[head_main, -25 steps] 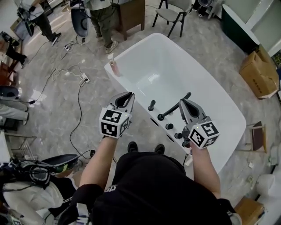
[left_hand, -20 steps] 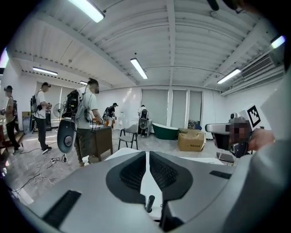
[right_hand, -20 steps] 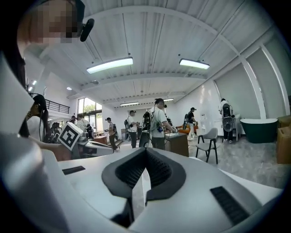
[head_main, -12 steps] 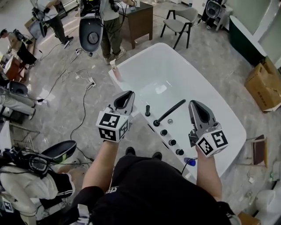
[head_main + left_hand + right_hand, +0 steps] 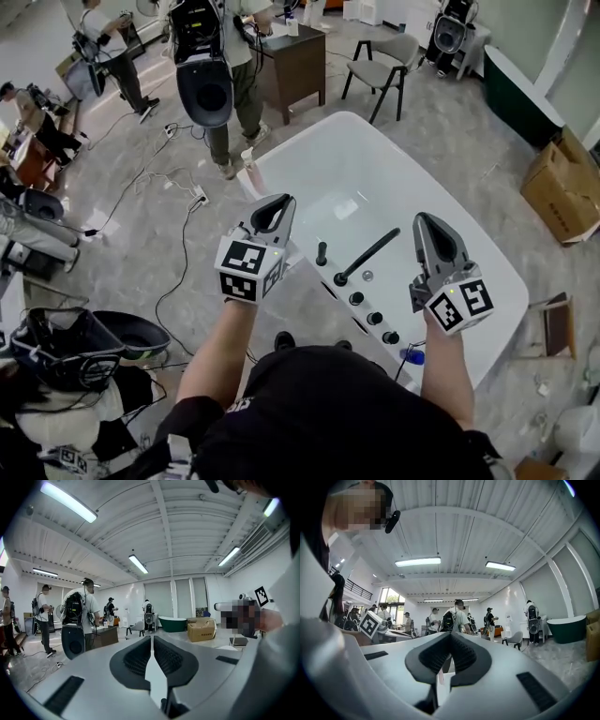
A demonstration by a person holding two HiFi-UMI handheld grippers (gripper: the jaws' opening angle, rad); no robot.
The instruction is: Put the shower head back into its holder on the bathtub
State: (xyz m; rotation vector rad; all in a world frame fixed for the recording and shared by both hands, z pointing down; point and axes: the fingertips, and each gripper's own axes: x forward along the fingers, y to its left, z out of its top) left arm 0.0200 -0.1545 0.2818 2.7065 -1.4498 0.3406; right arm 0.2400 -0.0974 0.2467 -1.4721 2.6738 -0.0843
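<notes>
The white bathtub point(image 5: 487, 246) fills the middle of the head view. The black shower head point(image 5: 368, 254) lies slanted over the tub's near rim, its lower end among the black fittings there. A black spout point(image 5: 322, 253) and three black knobs point(image 5: 374, 318) stand on the same rim. My left gripper point(image 5: 278, 204) hangs above the rim to the left of the spout, shut and empty. To the right of the shower head my right gripper point(image 5: 429, 223) is held over the tub, also shut and empty. Both gripper views look level into the room, left gripper point(image 5: 151, 639) and right gripper point(image 5: 450, 637) with jaws together.
A pink bottle point(image 5: 248, 166) stands on the tub's far left corner. Behind the tub are a chair point(image 5: 382, 52), a brown desk point(image 5: 298, 58) and people with equipment. Cables point(image 5: 178, 234) run over the floor at left. A cardboard box point(image 5: 560, 183) sits at right.
Both grippers have risen away from the tub's rim, the right one off from beside the shower head. The shower head stays on the rim. The head view has tilted up toward the room.
</notes>
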